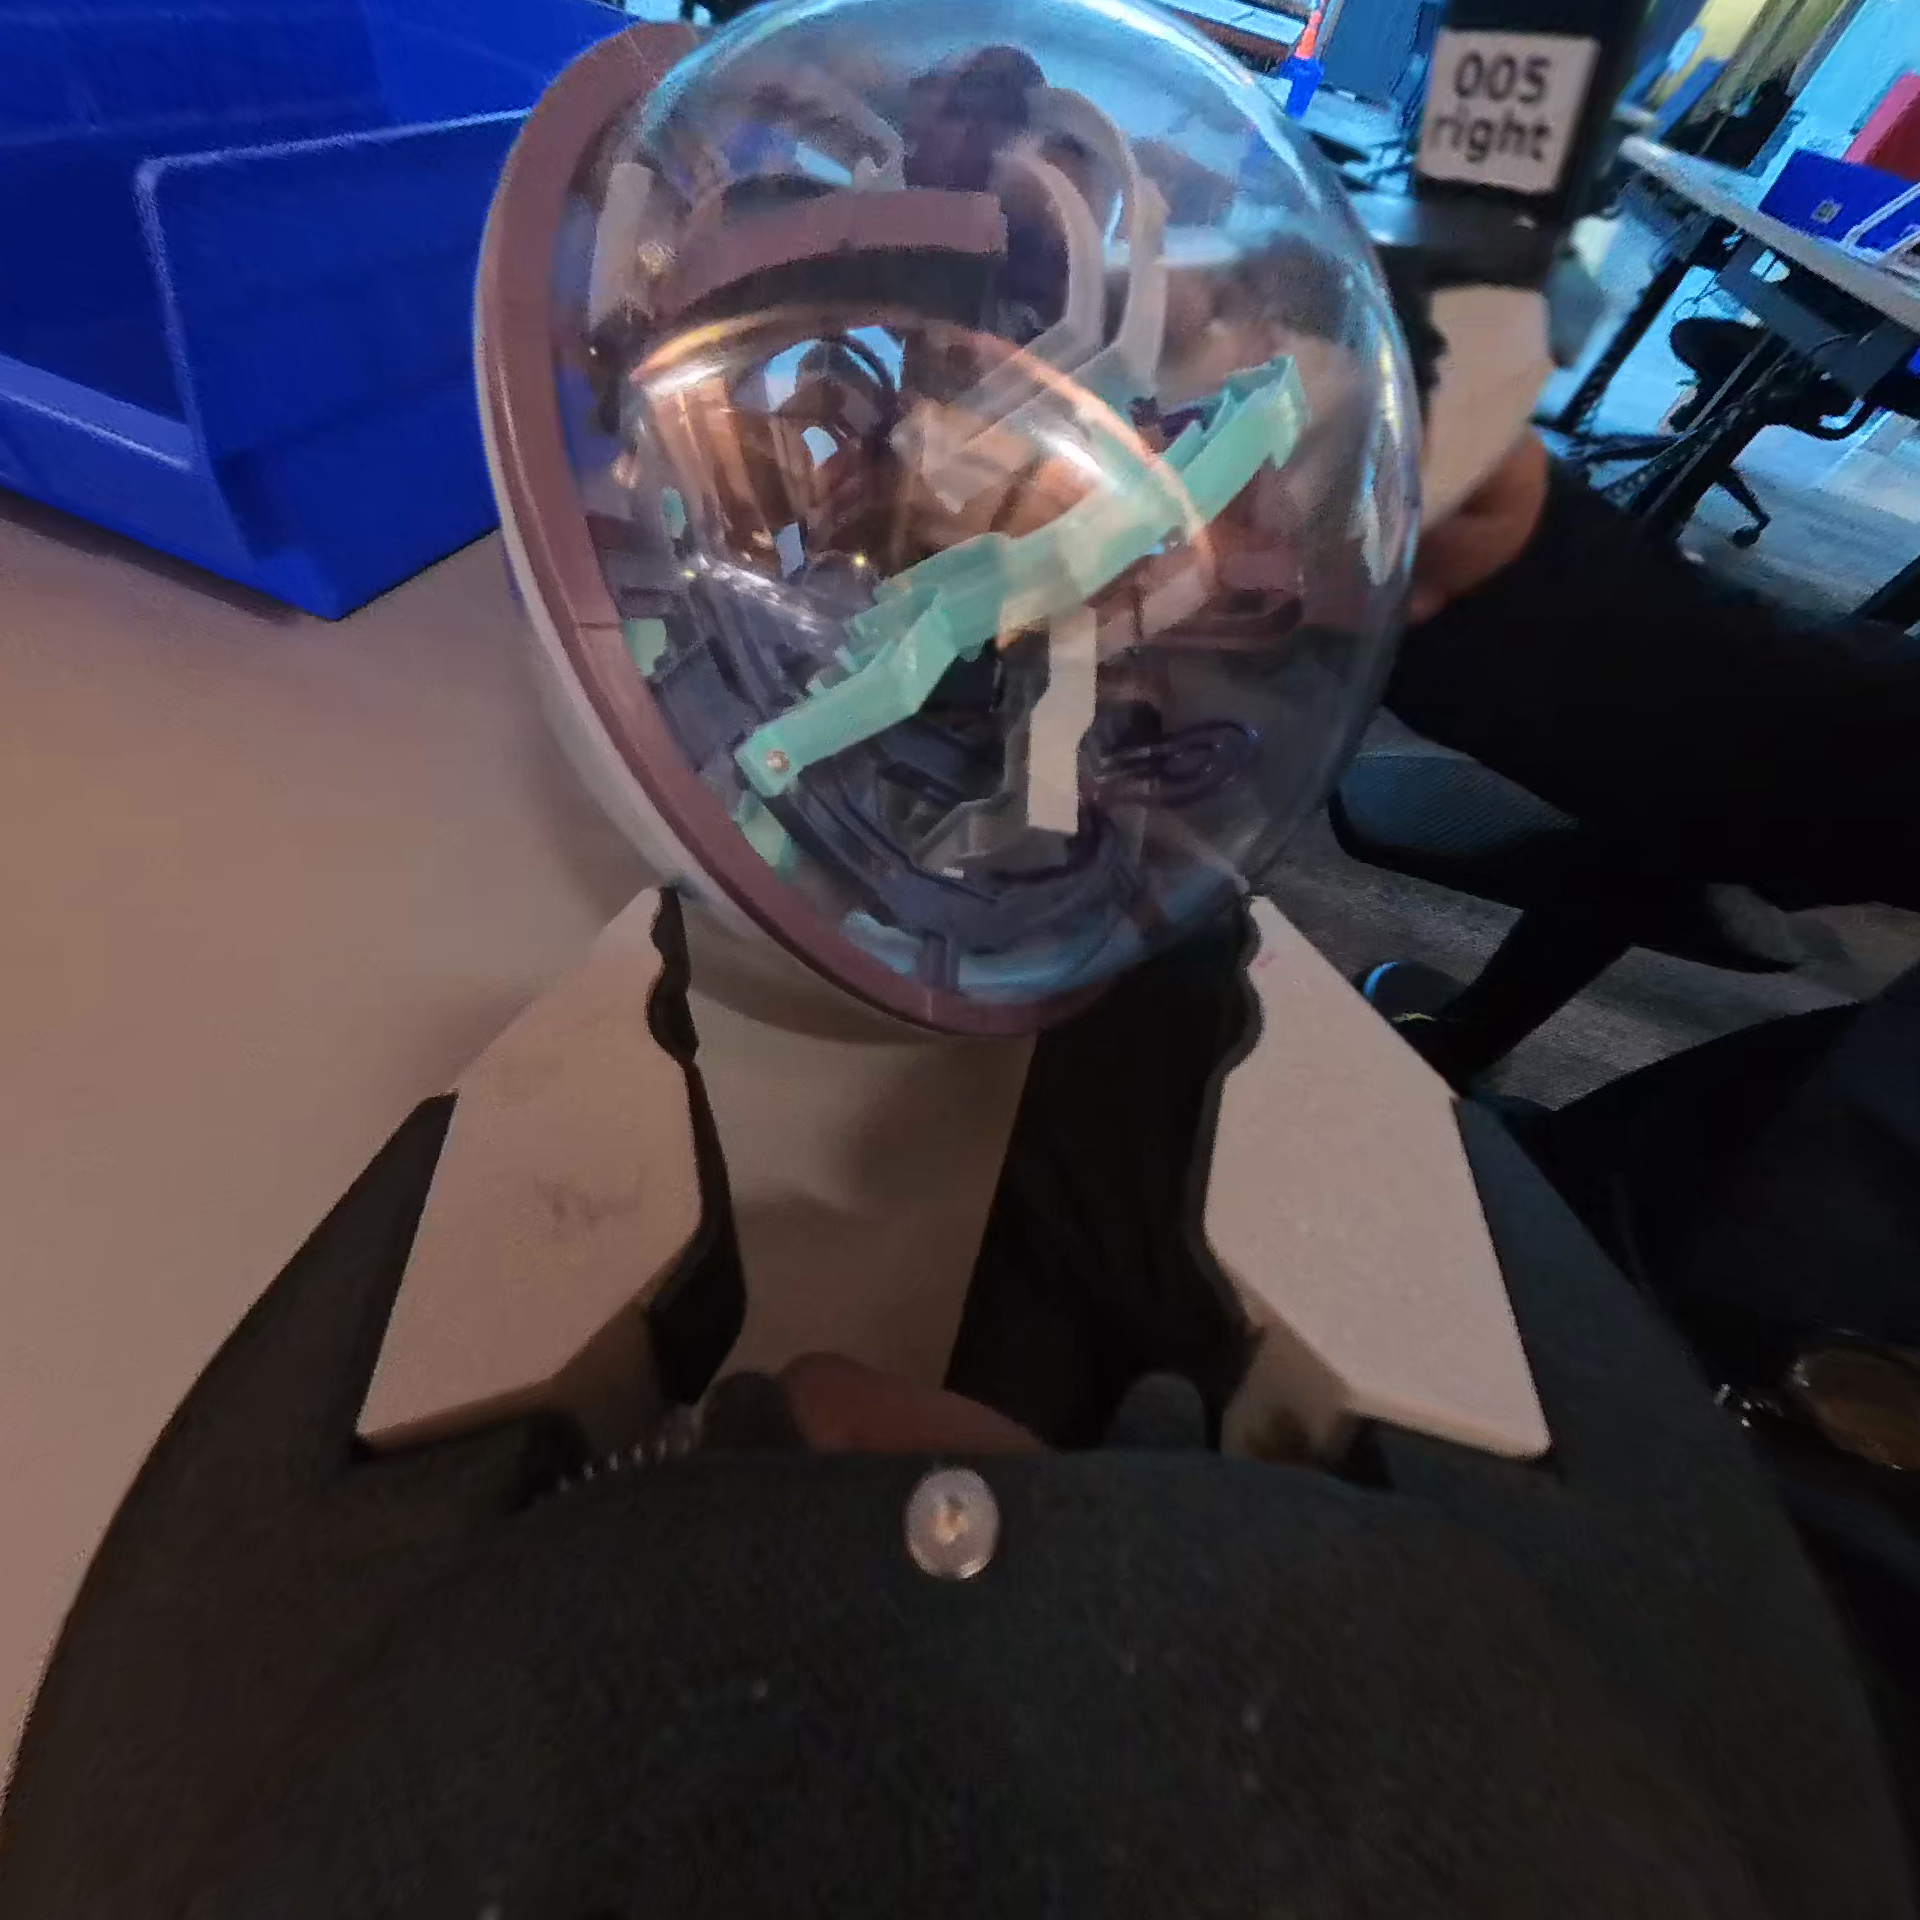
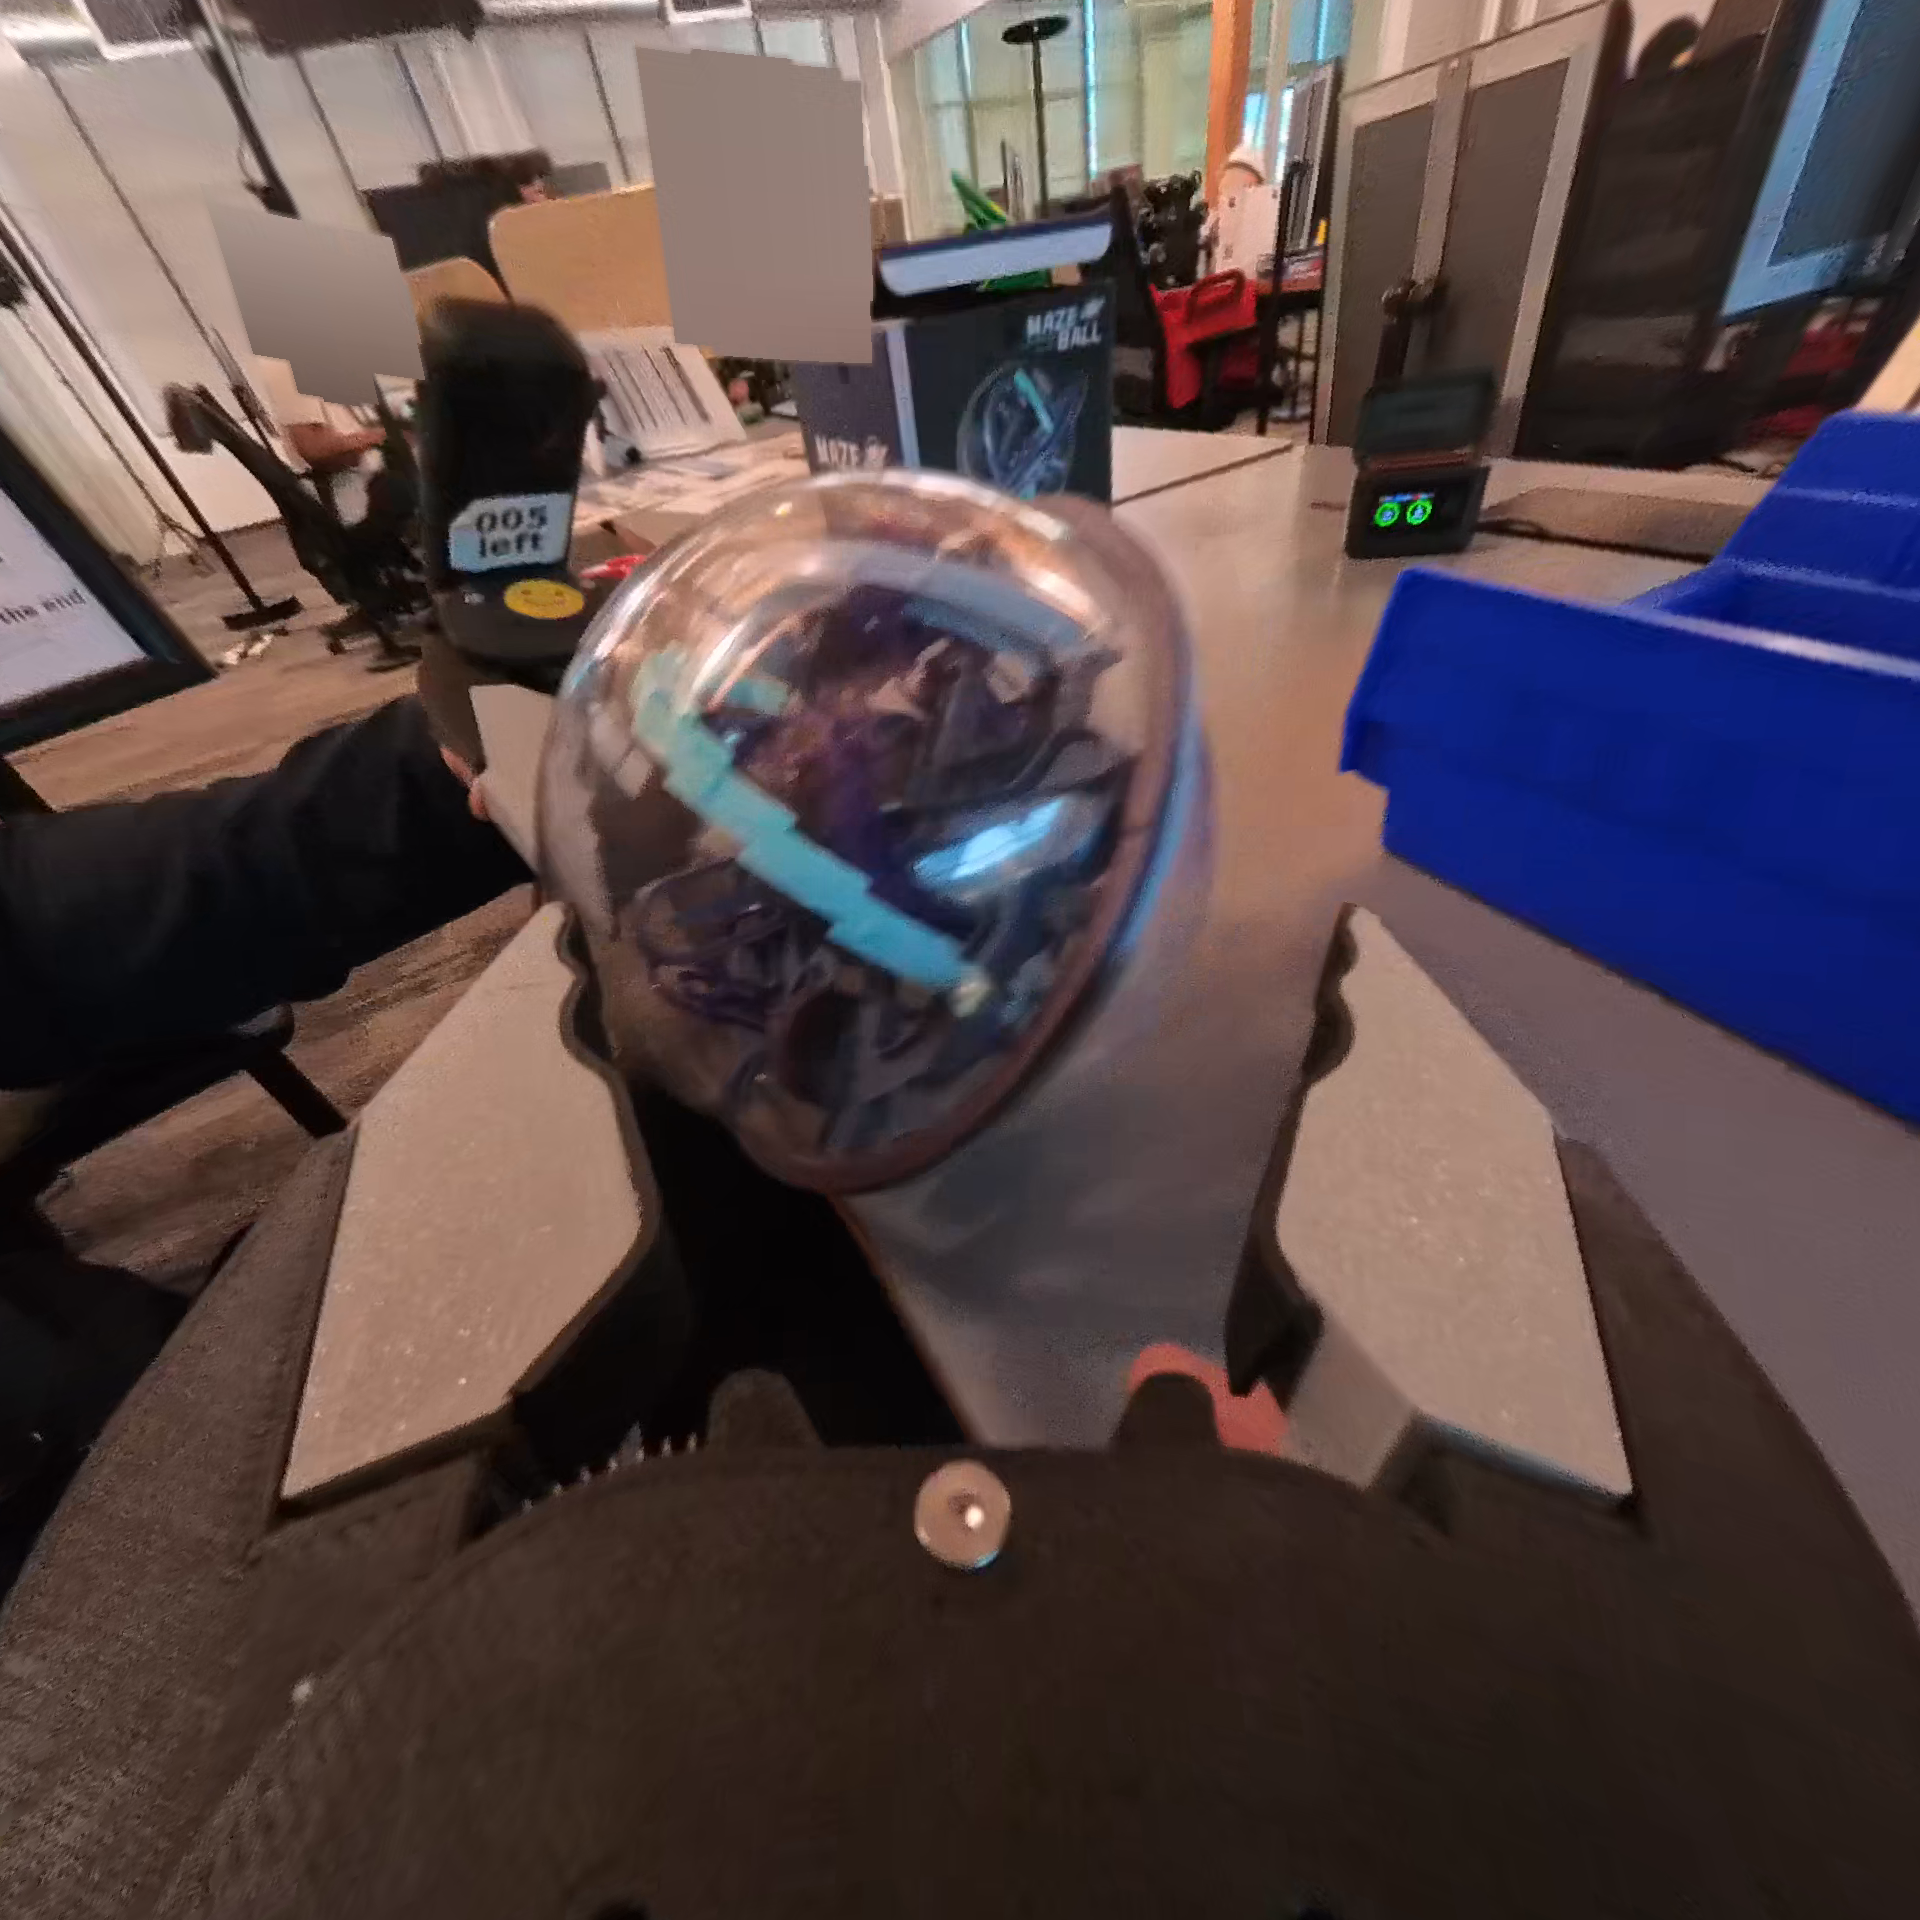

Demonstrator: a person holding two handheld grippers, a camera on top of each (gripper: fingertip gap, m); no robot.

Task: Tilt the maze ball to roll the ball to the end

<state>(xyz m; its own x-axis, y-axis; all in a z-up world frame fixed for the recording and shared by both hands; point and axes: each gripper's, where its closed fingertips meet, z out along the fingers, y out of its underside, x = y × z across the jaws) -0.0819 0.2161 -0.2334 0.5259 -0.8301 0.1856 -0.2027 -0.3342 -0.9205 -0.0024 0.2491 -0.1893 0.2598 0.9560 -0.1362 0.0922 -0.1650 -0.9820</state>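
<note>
The maze ball (image 1: pixel 935 540) is a clear sphere with a purple equator ring and green, white and dark tracks inside. It is held in the air at the table's edge, tilted. My left gripper (image 1: pixel 956 914) has its white fingers (image 1: pixel 582 1143) closed against the ball's lower part. My right gripper (image 2: pixel 954 935) is spread wide; the ball (image 2: pixel 862 821) rests against its left finger (image 2: pixel 468 1195), with a gap at the right finger. A small shiny dot (image 1: pixel 774 761) sits at the lower end of the green track. The right gripper's body (image 1: pixel 1496 114) shows behind the ball, the left gripper's body (image 2: pixel 509 499) beside it.
A grey table (image 2: pixel 1299 644) carries a blue bin (image 2: pixel 1662 810), which also shows in the left wrist view (image 1: pixel 260 364). The ball's dark box (image 2: pixel 997 405) and a small black device with green lights (image 2: pixel 1413 488) stand farther back. A person's black sleeve (image 2: pixel 208 883) reaches in at left.
</note>
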